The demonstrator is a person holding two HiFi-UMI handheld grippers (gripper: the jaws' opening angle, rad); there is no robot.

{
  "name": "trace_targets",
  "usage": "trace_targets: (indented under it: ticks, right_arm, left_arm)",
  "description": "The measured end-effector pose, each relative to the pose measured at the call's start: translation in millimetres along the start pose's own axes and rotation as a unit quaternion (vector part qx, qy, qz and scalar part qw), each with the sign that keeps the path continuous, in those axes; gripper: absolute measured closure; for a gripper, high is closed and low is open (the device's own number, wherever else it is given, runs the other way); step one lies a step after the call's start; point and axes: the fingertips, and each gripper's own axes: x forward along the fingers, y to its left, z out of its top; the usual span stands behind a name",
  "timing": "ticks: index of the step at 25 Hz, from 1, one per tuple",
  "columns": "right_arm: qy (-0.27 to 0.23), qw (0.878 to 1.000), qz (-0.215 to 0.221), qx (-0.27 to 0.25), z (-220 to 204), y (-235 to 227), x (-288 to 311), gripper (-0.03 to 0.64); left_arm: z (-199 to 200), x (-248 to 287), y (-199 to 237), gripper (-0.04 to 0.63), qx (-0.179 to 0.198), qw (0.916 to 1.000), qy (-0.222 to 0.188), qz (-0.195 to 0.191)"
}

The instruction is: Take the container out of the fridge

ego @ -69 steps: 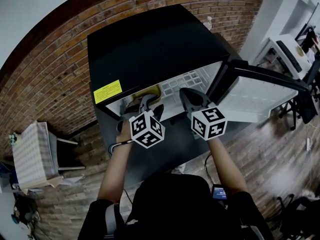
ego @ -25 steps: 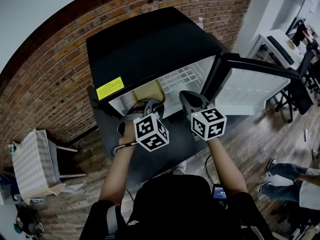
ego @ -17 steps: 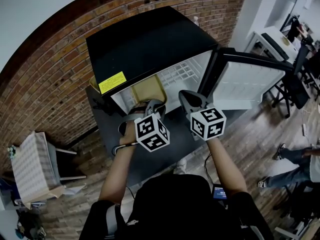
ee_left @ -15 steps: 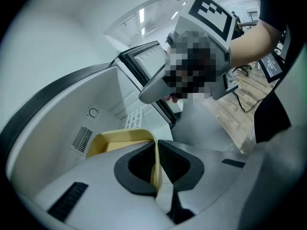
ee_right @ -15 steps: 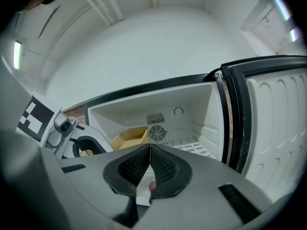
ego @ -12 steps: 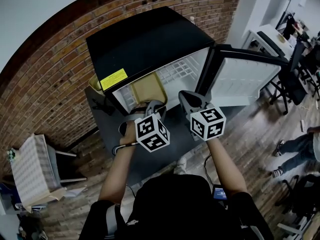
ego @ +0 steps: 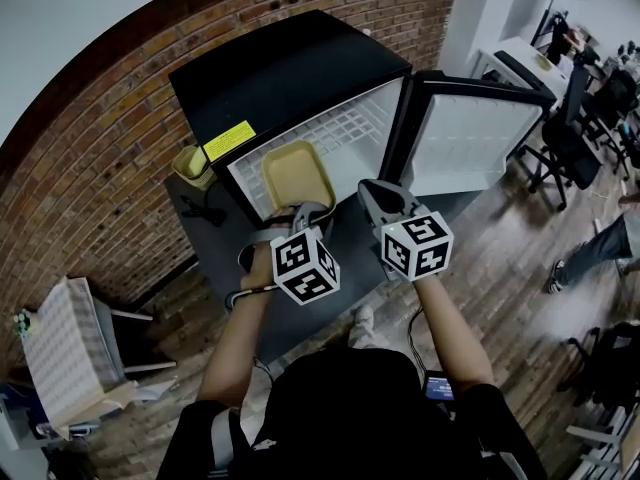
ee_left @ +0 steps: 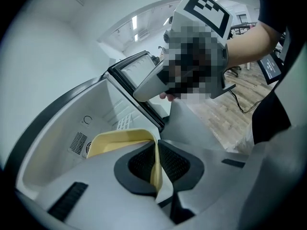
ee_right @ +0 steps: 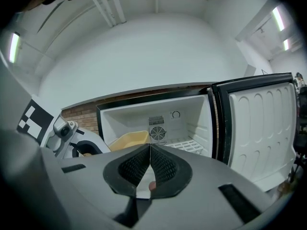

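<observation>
Left gripper view shows the left gripper (ee_left: 157, 164) with its two jaws squeezed tight on the thin side wall of the yellow container (ee_left: 120, 140). One pad is inside the wall and one is outside. This pinch is how the person can hold the container with just one gripper.

The container sticks out in front of this gripper, toward the white inside of the fridge (ee_left: 72, 114). In the head view, the left gripper (ego: 300, 210) holds the container (ego: 297, 176) right at the fridge's (ego: 290, 73) open front. It looks like it is only partly out, so the job is well on its way but not done.

The right gripper (ego: 368, 190) is just to the right of the left one and does not touch the container. In the right gripper view, the right gripper (ee_right: 149, 164) has its jaws closed together with nothing held. It seems to be just waiting, or ready to help.

The door (ego: 470, 138) stands wide open, off to the right of both grippers. That leaves room to pull the container straight out. A white wire shelf (ego: 350, 138) is farther inside, past the container.
</observation>
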Motion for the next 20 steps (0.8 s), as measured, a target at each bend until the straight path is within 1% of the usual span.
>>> trace_targets:
  ticks: [11,20]
  right_arm:
    - [-0.009,1.000,-0.025,0.010,-15,35,-35,0.575]
    - [-0.009,0.999,-0.043,0.007,-28,70,-59,0.577]
  left_arm:
    - [-10,-33,-41,0.565,0.018,0.9996,-0.011,-0.016]
    - [-23,-63,-70,0.565,0.028,0.9991,-0.023,-0.023]
